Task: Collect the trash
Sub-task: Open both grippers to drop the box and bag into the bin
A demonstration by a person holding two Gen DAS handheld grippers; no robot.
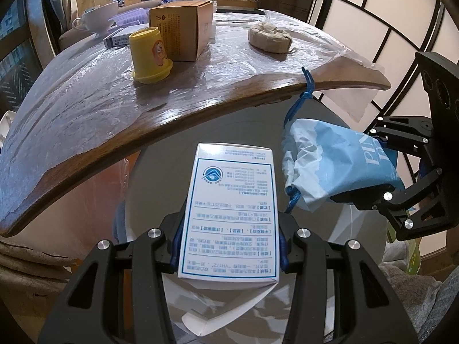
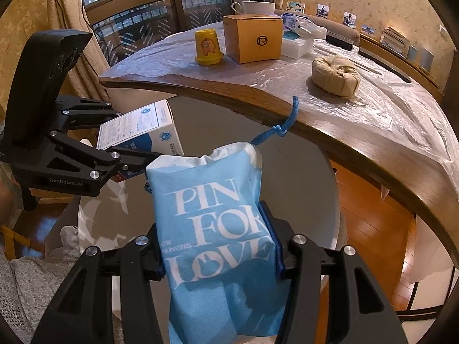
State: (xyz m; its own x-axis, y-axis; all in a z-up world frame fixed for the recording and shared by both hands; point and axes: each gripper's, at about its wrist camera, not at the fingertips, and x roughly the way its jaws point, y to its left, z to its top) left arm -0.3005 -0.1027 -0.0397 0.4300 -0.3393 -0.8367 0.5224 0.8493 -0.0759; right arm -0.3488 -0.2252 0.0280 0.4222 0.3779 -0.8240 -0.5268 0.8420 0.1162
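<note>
Nearest the left wrist camera: left gripper (image 1: 228, 246), fingers clamped on both long sides of a white medicine box (image 1: 231, 215) with blue-framed printed text, one end flap hanging open toward the lens. Held off the table, over a round grey bin (image 1: 330, 120) below the near table edge.

Right gripper (image 2: 219, 253) clamped likewise on a light-blue drawstring pouch (image 2: 218, 229) printed "PIN FOR LOVE", white lining showing at its gathered mouth, blue cord (image 2: 282, 127) trailing up against the near edge of the wooden table (image 2: 358, 140). Pouch also off the table, above the same grey bin, just beside the box.

On the table, under a clear plastic sheet (image 1: 258, 57): yellow cup (image 1: 149, 56) upside down toward the far left, touching or just beside a brown cardboard box (image 1: 183, 28); paper-wrapped round bundle (image 1: 271, 38) well apart to the right; white teacup (image 1: 96, 18) at the far left edge.
</note>
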